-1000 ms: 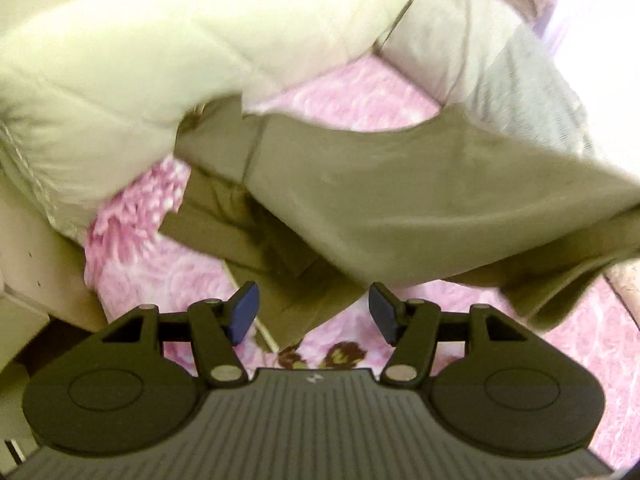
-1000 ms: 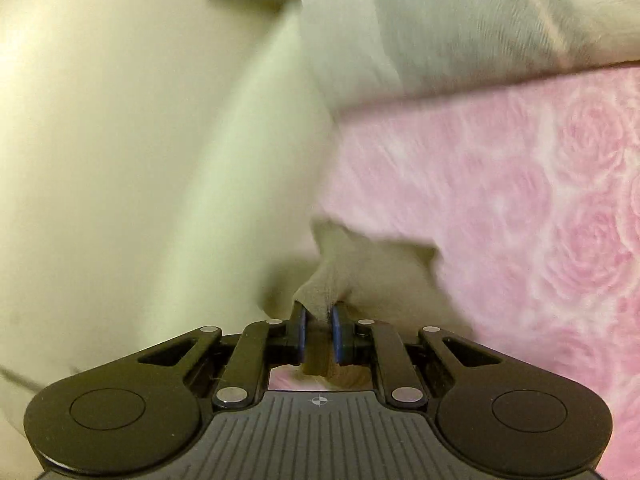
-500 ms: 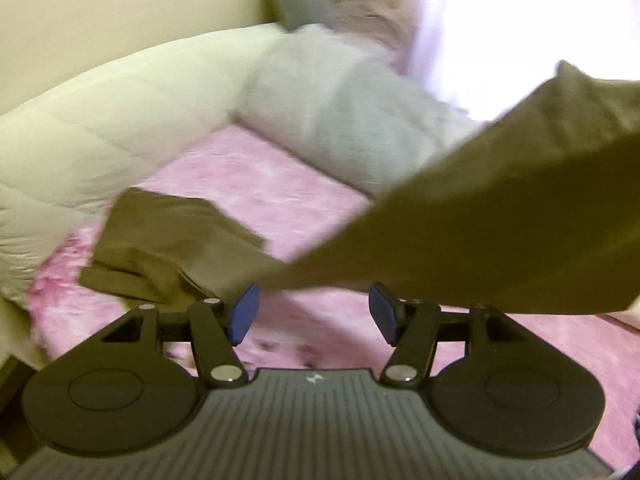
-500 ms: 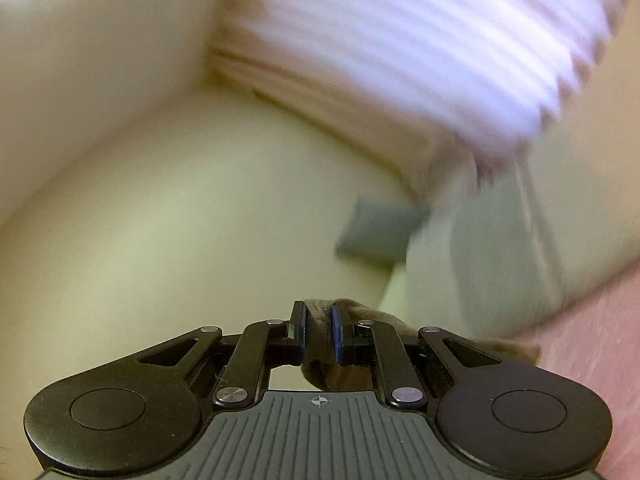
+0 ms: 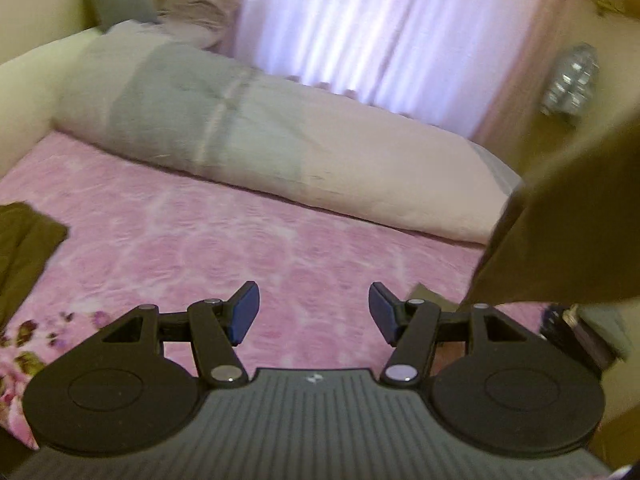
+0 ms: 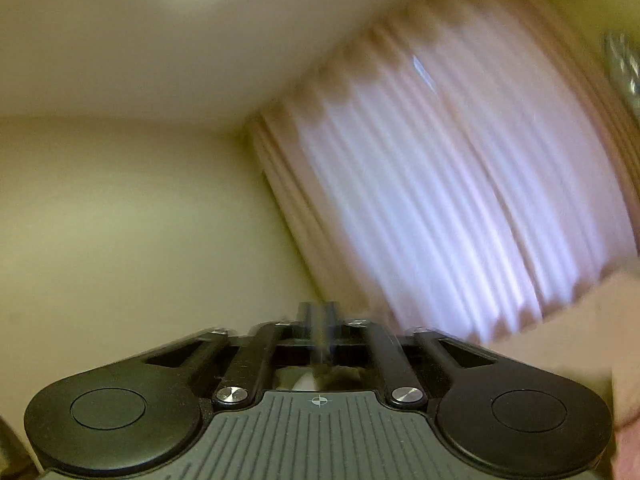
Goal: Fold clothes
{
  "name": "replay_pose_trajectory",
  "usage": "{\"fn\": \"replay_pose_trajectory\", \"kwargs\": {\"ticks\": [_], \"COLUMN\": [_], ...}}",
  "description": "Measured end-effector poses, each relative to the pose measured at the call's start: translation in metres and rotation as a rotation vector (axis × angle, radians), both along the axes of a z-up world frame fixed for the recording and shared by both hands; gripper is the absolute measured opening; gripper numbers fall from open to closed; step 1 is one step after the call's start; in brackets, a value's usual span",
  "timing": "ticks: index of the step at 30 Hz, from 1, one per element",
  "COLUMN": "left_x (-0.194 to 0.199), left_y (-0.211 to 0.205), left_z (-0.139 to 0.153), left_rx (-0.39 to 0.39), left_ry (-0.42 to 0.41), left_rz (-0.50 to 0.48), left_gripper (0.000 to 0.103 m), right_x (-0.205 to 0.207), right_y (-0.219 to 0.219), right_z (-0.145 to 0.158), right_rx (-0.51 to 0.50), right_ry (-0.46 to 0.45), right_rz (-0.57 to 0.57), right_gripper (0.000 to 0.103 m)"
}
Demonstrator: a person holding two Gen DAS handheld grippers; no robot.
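Left wrist, fuzzy pink rose-patterned blanket (image 5: 280, 240), limp olive garment (image 5: 560, 220), long pillow (image 5: 280, 136)

Left tongs (image 5: 313, 312) gape above the pink bedspread (image 5: 248, 248); an olive garment (image 5: 568, 220) hangs at right.

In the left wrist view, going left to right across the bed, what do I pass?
Olive garment lying at the left edge → pink rose-patterned blanket → long rolled duvet behind it → lifted olive cloth at the right edge.
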State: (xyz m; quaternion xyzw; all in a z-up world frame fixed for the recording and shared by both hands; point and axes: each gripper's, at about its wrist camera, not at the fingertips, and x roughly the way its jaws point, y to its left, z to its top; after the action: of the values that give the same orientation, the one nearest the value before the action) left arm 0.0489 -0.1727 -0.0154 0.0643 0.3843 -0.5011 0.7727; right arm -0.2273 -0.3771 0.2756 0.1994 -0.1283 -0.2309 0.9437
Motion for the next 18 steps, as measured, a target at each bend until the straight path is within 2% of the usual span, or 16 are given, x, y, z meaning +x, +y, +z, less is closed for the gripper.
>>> {"fn": "replay_pose_trajectory", "kwargs": {"ticks": [1,3,5,8,9,10,11,12,18], "left_x": [-0.006,-0.015,-0.023,-0.038,-0.043,-0.048,-0.054,-0.059,-0.091], "left_y": [-0.005,-0.014,-0.022,-0.029,-0.031,-0.032,-0.034,-0.036,-0.045], "left_z": [0.001,0.002,0.003,-0.003,-0.005,-0.008,-0.010,-0.012,-0.027], "left_rx": [0.000,0.008,0.021,0.071,0.091,0.111,0.131,0.151,0.270], "left_ry": [-0.001,-0.002,-0.006,-0.021,-0.026,-0.032,-0.037,-0.042,-0.075], "left_rz": [-0.021,-0.065,-0.113,-0.199,-0.228,-0.258,-0.287,-0.317,-0.495], "left_gripper": [0.057,0.057,0.057,0.057,0.057,0.057,0.057,0.057,0.057], "right_x": [-0.006,-0.007,-0.009,-0.016,-0.020,-0.024,-0.029,-0.034,-0.069], "right_y": [0.003,0.001,-0.012,-0.015,-0.011,-0.007,0.000,0.008,0.077], "right_z": [0.010,0.021,0.004,-0.047,-0.070,-0.092,-0.117,-0.144,-0.259], "right_rx": [-0.027,-0.038,0.086,0.253,0.315,0.376,0.451,0.526,0.893], "right_ry": [0.023,0.155,0.243,0.403,0.449,0.494,0.535,0.570,0.761], "right_rz": [-0.047,-0.176,-0.236,-0.363,-0.406,-0.448,-0.487,-0.511,-0.532], "right_gripper": [0.000,0.000,0.000,0.003,0.016,0.053,0.071,0.075,0.075]}}
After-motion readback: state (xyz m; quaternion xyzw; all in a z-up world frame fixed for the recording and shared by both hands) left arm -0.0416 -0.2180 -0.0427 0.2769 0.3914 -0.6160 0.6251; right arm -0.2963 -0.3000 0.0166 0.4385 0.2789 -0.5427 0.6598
